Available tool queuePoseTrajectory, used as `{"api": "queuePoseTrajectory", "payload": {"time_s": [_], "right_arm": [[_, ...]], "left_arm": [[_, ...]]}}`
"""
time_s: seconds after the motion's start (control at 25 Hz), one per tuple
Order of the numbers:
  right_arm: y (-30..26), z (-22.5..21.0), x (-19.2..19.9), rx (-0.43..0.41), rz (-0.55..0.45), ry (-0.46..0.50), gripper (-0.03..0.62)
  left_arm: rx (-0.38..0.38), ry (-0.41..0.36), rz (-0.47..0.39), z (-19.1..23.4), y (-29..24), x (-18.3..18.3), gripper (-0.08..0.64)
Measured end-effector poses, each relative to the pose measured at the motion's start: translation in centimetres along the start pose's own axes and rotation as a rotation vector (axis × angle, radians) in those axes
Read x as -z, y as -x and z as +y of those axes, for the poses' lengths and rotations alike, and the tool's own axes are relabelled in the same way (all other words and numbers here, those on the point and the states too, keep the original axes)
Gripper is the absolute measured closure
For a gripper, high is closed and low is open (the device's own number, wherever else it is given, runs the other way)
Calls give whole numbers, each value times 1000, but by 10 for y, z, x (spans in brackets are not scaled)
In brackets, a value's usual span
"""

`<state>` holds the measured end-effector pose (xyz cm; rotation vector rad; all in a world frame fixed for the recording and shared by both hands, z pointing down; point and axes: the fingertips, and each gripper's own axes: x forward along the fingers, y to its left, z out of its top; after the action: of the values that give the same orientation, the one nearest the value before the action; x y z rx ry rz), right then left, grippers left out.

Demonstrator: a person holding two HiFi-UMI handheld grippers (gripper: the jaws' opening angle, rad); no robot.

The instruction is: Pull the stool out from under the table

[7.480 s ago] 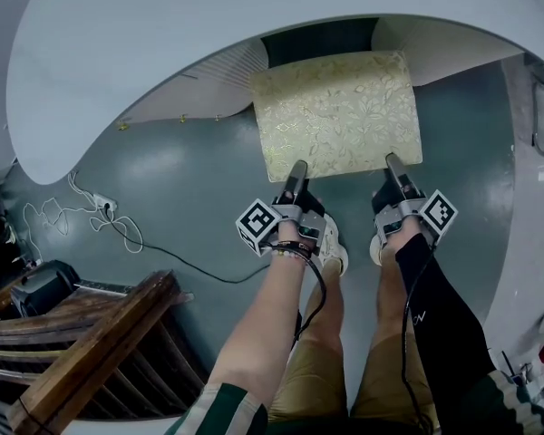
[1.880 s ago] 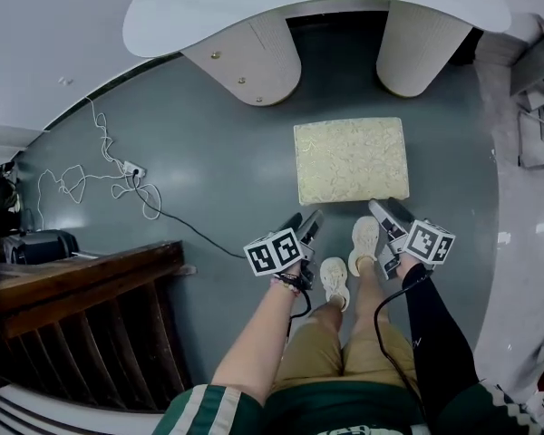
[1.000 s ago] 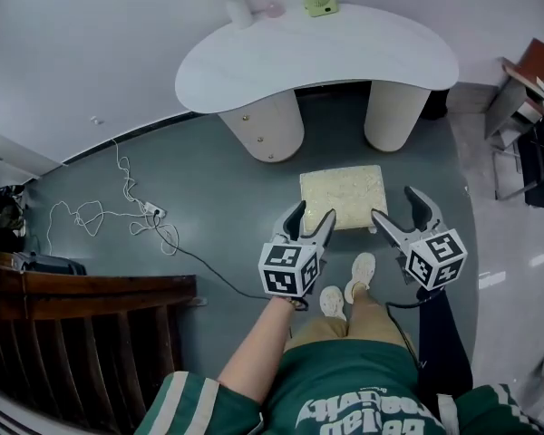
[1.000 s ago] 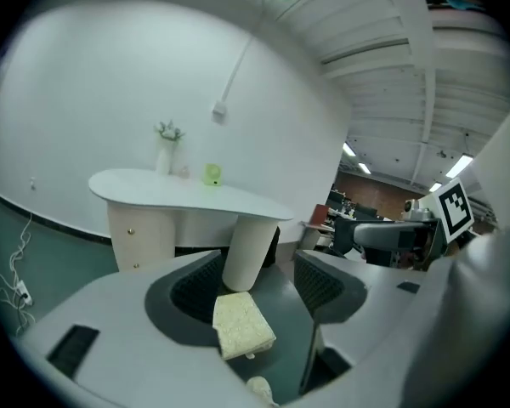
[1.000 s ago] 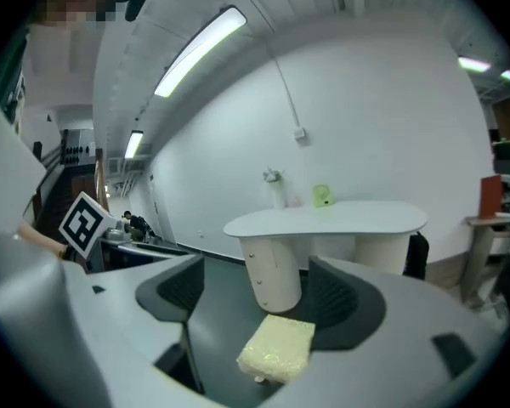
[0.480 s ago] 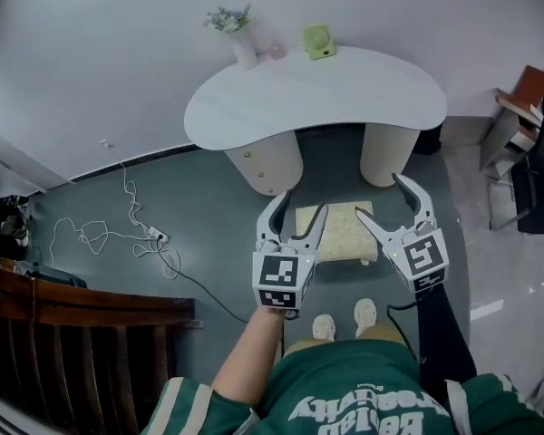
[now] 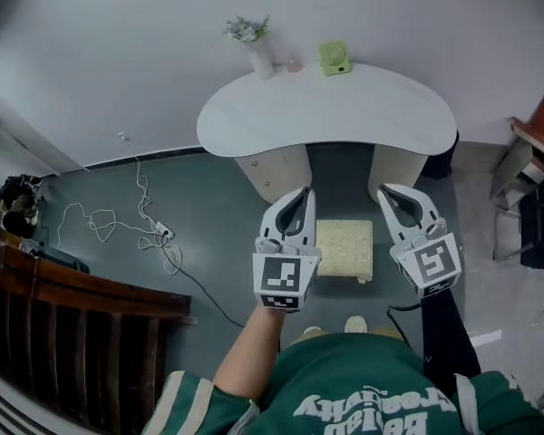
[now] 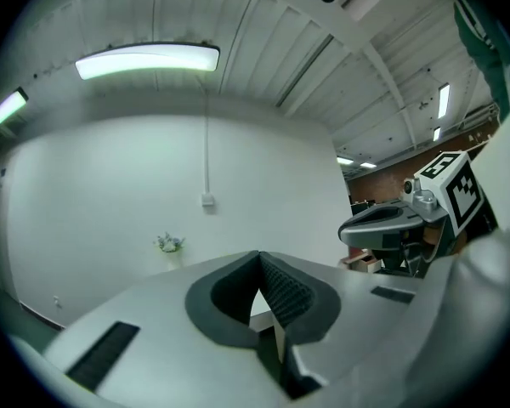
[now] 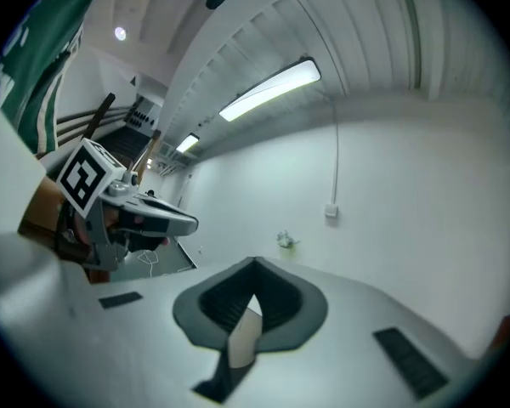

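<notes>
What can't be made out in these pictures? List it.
- Stool legs: head view, mostly hidden beneath its own cushion.
- Green item on the table: head view, too small to identify.
- Chair: head view, cut off by the right edge.
- Shoes: head view, mostly hidden by the person's torso.

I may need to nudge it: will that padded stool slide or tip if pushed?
The stool seems low and broad, so it probably slides rather than tips. The floor looks smooth and glossy, which should help. Its textured top seems cushioned, so it may give slightly under pressure.
</notes>
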<state>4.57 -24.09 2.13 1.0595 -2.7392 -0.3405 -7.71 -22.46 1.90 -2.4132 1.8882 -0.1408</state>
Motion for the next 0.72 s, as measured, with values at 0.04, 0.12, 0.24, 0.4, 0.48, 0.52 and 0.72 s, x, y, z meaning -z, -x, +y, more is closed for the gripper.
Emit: {"api": "queuePoseTrajectory", "payload": {"time_s": [0.04,0.12,0.24,0.4,0.48,0.52,0.72], "right_arm": [[0,-3,0,-4,-8,6,589],[-2,-8,0,-8,-18,16,589],[0,-18,0,-12,-36,6,589],[4,-26,0,-18,-50,7,589],[4,-27,0,-22,-56,12,589],[5,-28,0,-26,-57,16,589],[11,-30,6,-36,-49,24,589]], "left_arm": [[-10,-3,-7,-2,-3,-2,560],[-31,-6,-15,-5,-8,-5,560],[-48,-11,-19,-13,-15,-7,560],[-52,-25,-19,-23,-19,-8,560],[-54,-29,-20,-25,-20,-8,560],[-55,-31,-22,-27,-20,-9,560],[-62,-36,-22,-34,-19,-11,560]]}}
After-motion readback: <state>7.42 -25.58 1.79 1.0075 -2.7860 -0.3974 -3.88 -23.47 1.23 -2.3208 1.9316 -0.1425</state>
